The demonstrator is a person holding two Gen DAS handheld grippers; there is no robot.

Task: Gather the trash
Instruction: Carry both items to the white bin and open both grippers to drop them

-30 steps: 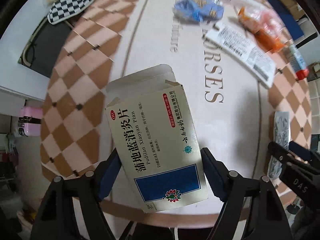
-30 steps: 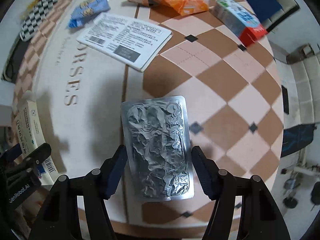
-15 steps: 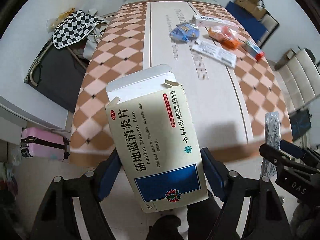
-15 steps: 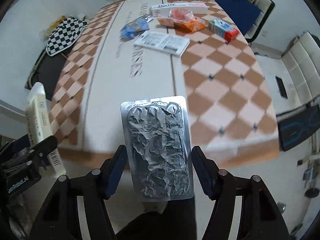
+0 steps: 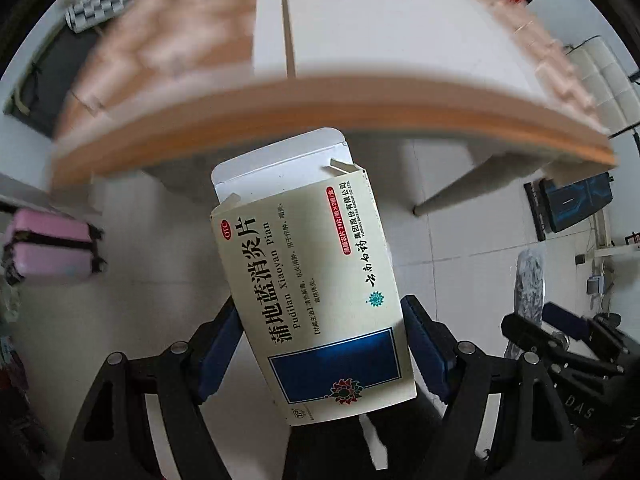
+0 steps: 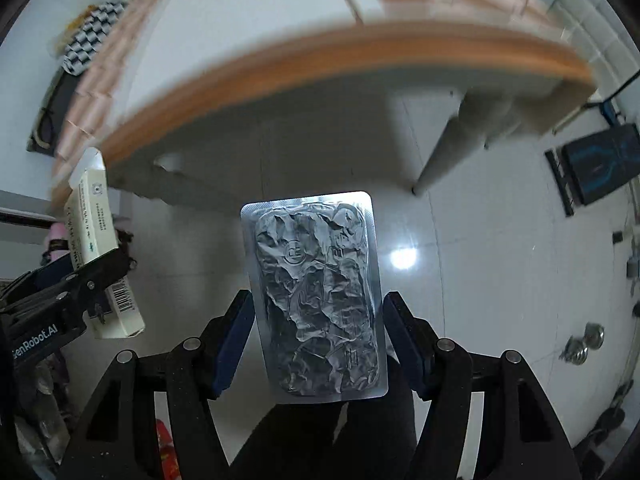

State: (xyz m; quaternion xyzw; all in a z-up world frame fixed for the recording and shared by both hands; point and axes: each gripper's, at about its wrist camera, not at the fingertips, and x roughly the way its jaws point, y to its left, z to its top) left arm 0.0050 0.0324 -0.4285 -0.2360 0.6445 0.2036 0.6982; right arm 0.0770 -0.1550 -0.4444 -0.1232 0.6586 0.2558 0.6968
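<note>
My left gripper (image 5: pixel 322 346) is shut on a cream medicine box (image 5: pixel 308 276) with a blue panel and its top flap open. My right gripper (image 6: pixel 318 338) is shut on a crumpled silver blister pack (image 6: pixel 316 296). Both are held off the table, below its front edge, over the white tiled floor. The box also shows at the left of the right wrist view (image 6: pixel 100 248), and the blister pack at the right of the left wrist view (image 5: pixel 530 280).
The checkered table's orange front edge (image 5: pixel 320 104) arcs above both grippers, blurred. A table leg (image 6: pixel 444 152) stands to the right. A pink suitcase (image 5: pixel 48 252) sits on the floor at left. A dark mat (image 6: pixel 600 164) lies on the floor at right.
Both grippers have pulled back and dropped below the table edge, carrying the box and blister pack. The table top has slid up and away in both views.
</note>
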